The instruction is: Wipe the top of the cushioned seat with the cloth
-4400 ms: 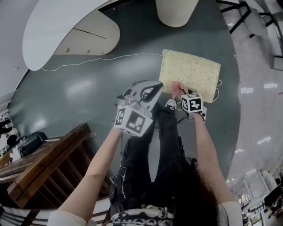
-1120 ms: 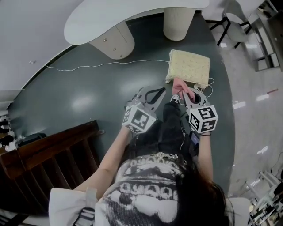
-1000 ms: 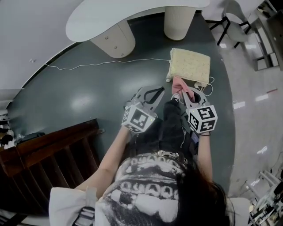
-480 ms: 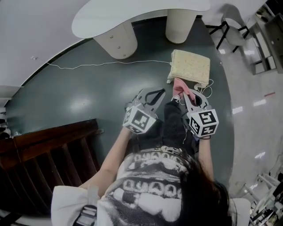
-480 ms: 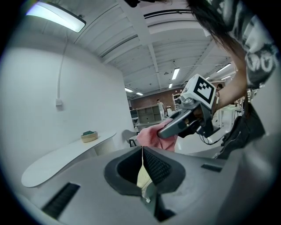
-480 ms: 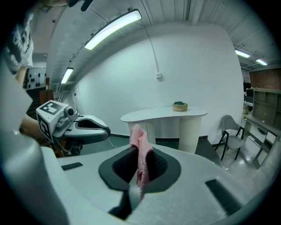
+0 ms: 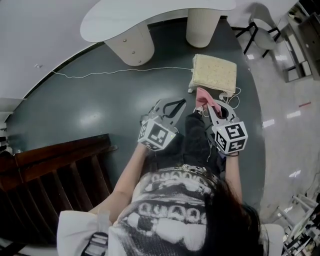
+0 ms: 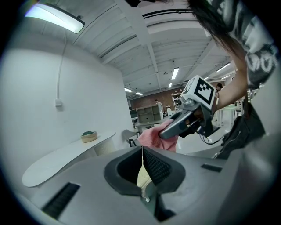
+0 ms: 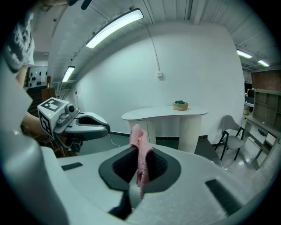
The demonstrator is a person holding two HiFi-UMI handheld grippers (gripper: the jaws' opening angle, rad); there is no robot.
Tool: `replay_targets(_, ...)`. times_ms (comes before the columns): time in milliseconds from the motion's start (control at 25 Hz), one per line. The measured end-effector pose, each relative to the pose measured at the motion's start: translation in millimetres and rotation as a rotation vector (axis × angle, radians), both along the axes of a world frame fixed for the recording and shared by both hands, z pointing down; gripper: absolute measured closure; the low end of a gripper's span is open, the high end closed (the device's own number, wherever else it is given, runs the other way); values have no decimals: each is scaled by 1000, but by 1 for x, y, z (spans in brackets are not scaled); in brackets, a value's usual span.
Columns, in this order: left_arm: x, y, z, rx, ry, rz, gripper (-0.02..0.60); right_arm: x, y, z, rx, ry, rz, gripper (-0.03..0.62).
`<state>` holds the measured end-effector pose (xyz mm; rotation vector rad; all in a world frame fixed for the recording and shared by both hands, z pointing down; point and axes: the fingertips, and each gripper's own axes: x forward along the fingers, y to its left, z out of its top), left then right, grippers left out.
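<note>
Cloth (image 7: 203, 95), pink and crumpled, is pinched between the jaws of the right gripper (image 7: 210, 104) and is seen at the 6 o'clock edge of the cushioned seat (image 7: 215, 73). The seat is set on the dark floor (image 7: 100, 100), at 1 o'clock from the person. Whether cloth and seat touch cannot be told. The left gripper (image 7: 172, 106) is held at 9 o'clock of the right one, its jaws pressed together on nothing. A white table (image 7: 150, 15) is seen at 12 o'clock.
</note>
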<state>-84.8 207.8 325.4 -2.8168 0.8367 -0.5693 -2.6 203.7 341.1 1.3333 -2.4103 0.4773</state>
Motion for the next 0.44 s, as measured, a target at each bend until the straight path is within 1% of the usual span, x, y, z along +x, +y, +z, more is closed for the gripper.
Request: replay_targets(440,14,19,-2,-9,-15,22,575,14,18,0,-6,8,-4,582)
